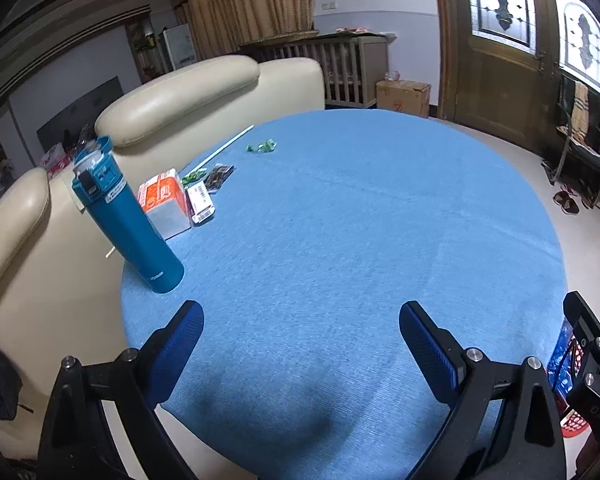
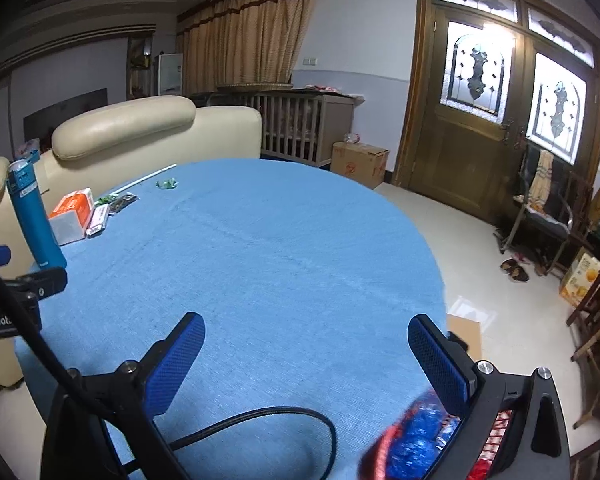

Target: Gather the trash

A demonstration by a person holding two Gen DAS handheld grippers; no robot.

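- Trash is seen scattered at the far left part of a round table covered in a blue cloth (image 1: 340, 220): a small crumpled green wrapper (image 1: 262, 146) lies alone near the far edge, and a second green wrapper (image 1: 192, 178) lies just beside a dark flat packet (image 1: 219, 175).
- A white barcoded box (image 1: 201, 199) is set against an orange and white carton (image 1: 165, 200), with the dark flat packet just beyond it.
- A long white stick (image 1: 220, 151) is laid along the table's far left rim, close to the cream sofa (image 1: 172, 100) behind it.
- A tall teal bottle (image 1: 124, 220) is stood upright at the left edge of the table, nearer than the carton.
- The left gripper (image 1: 300, 344) is held above the near part of the table, its blue-padded jaws spread wide with nothing between them.
- The right gripper (image 2: 306, 356) is likewise held over the near side, jaws wide apart and empty; a black cable (image 2: 260, 420) is looped beneath it.
- A red basket (image 2: 420, 448) holding blue crumpled material is partly seen below the table's near right edge, blurred in the right wrist view.
- A cardboard box (image 2: 360, 162) and wooden double doors (image 2: 500, 120) are shown in the background.
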